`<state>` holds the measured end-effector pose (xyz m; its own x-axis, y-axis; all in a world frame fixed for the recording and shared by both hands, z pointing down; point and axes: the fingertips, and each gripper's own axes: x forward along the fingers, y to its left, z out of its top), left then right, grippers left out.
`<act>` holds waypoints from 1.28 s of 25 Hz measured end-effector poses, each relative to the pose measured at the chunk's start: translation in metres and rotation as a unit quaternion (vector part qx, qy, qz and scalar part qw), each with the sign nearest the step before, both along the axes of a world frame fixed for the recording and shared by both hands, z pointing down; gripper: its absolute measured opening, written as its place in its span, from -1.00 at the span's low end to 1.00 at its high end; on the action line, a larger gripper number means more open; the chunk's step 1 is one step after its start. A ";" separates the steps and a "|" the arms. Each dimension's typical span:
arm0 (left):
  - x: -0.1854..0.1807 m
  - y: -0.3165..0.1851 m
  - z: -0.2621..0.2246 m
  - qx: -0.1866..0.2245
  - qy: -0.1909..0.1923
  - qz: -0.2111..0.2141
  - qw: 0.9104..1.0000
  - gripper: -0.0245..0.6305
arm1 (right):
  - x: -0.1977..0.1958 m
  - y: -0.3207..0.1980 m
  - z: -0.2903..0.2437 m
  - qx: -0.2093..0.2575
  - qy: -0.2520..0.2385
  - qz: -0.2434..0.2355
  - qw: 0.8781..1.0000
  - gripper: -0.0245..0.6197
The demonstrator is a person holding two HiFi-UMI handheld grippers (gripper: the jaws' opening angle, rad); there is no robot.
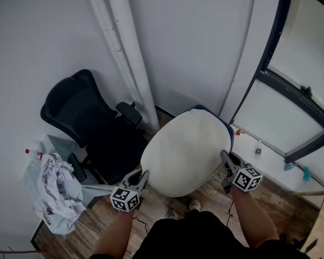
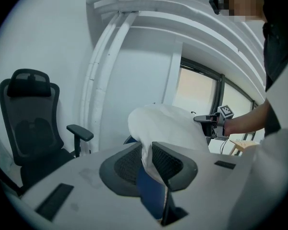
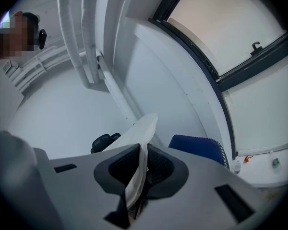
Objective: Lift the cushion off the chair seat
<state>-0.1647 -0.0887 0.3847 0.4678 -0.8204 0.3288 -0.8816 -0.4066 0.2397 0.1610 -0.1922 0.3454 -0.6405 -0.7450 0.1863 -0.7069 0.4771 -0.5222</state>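
A large cream cushion (image 1: 186,152) with a blue underside hangs in the air between my two grippers, lifted off the blue chair (image 1: 225,128) whose edge shows behind it. My left gripper (image 1: 141,179) is shut on the cushion's near-left edge, and the cream fabric (image 2: 149,159) is pinched between its jaws. My right gripper (image 1: 227,162) is shut on the cushion's right edge, where the fabric (image 3: 137,176) runs through its jaws. From the right gripper view the blue chair seat (image 3: 198,148) lies bare beyond the cushion.
A black office chair (image 1: 89,128) stands at the left against the white wall. A white bag of crumpled material (image 1: 54,190) lies on the wooden floor at the lower left. A window with a dark frame (image 1: 291,96) and a white sill fills the right.
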 end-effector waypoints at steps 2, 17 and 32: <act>-0.003 -0.001 -0.009 0.004 -0.003 -0.001 1.000 -0.72 | -0.003 0.000 -0.007 0.000 -0.012 -0.002 1.000 -0.77; -0.002 -0.026 -0.085 0.053 0.009 -0.005 0.999 -0.72 | 0.001 -0.009 -0.090 0.084 0.014 -0.019 0.996 -0.77; -0.017 -0.045 -0.147 0.108 -0.026 -0.004 0.994 -0.72 | -0.012 -0.024 -0.148 0.134 0.000 -0.016 0.991 -0.77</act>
<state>-0.1817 -0.1338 0.2378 0.4489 -0.8776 0.1685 -0.8935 -0.4373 0.1024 0.1491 -0.2161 0.1972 -0.6639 -0.7477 -0.0154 -0.6897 0.6201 -0.3737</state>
